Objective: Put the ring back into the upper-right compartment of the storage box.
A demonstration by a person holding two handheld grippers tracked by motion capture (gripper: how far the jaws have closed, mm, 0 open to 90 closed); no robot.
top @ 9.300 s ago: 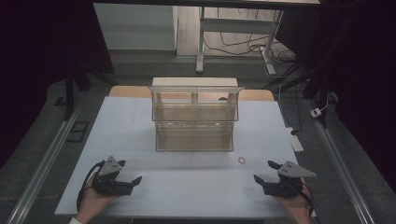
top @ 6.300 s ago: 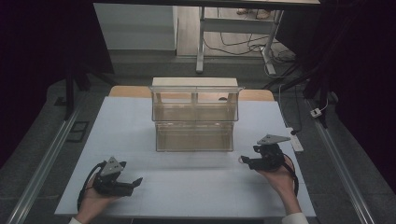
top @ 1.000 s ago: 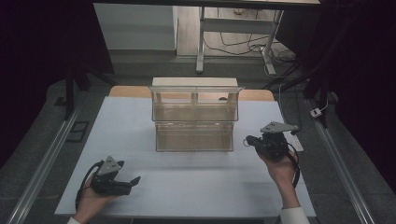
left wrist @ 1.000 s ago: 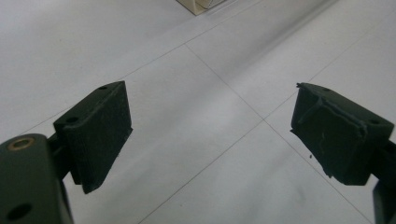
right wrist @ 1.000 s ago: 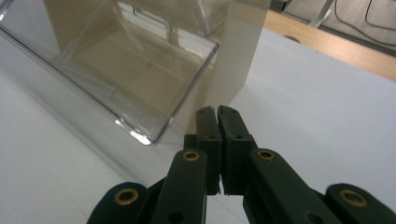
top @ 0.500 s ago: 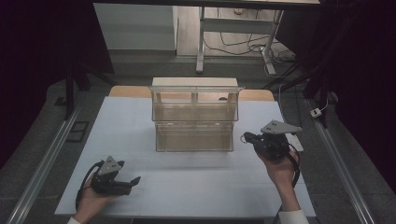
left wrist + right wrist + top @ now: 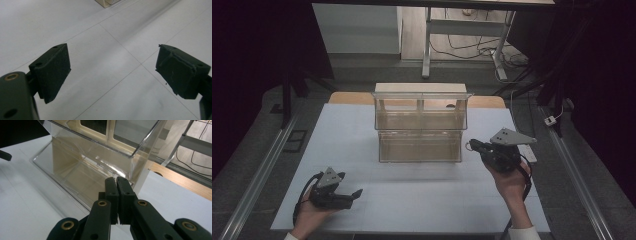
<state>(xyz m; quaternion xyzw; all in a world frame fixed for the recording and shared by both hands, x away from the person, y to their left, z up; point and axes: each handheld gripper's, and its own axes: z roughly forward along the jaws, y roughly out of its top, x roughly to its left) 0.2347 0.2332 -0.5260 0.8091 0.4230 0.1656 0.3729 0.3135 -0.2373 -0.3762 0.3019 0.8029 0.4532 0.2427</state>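
A clear plastic two-tier bin (image 7: 419,135) stands at the middle back of the white table (image 7: 412,205). My right gripper (image 7: 473,146) hovers just off the bin's right end, jaws shut, with a small thin ring (image 7: 469,145) showing at its tip. In the right gripper view the shut jaws (image 7: 117,180) point at the bin's (image 7: 82,170) near corner, and the ring is hidden between them. My left gripper (image 7: 357,194) rests at the front left of the table, open. The left gripper view has its jaws (image 7: 112,67) wide apart over bare table.
A wooden board (image 7: 487,102) lies behind the bin. A white strip (image 7: 529,153) sits at the table's right edge. Metal rails (image 7: 259,175) run along both sides. Desk legs and cables (image 7: 492,45) are on the floor beyond.
The small ring that lay on the table right of the bin is gone from there. The right gripper went to that spot, rose, and has crept left toward the bin's end. Left gripper unmoved.
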